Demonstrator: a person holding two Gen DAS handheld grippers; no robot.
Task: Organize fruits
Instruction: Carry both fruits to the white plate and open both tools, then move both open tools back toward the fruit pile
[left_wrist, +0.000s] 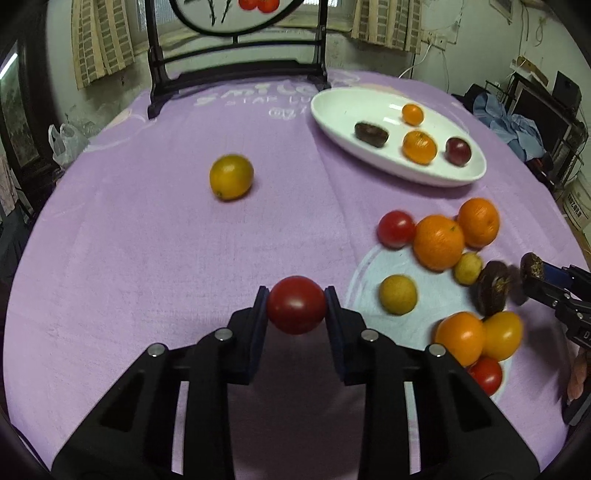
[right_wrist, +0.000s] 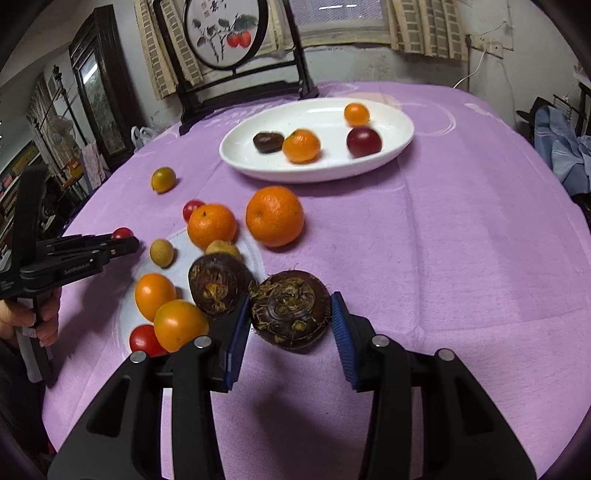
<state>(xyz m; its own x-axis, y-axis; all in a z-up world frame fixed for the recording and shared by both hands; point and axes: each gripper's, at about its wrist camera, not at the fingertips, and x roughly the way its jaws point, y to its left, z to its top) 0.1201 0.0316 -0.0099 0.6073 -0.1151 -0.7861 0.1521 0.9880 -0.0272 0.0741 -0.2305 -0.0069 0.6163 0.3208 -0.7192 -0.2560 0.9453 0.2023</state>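
My left gripper (left_wrist: 296, 301) is shut on a red tomato (left_wrist: 296, 310), held above the purple cloth. My right gripper (right_wrist: 290, 314) is shut on a dark brown water chestnut (right_wrist: 291, 310), beside a second chestnut (right_wrist: 218, 286). The right gripper also shows in the left wrist view (left_wrist: 532, 273). A white oval plate (right_wrist: 258, 162) at the back holds two small oranges, a dark chestnut and a dark red fruit. Loose oranges (right_wrist: 275, 216), tomatoes (right_wrist: 146, 339) and small yellow fruits (right_wrist: 161, 252) lie in a cluster on the cloth. A yellow-green orange (left_wrist: 231, 177) lies alone.
A black framed screen stand (left_wrist: 236, 66) stands at the table's back edge. The left gripper and the hand holding it show at the left of the right wrist view (right_wrist: 74, 254). Clutter and furniture surround the round table.
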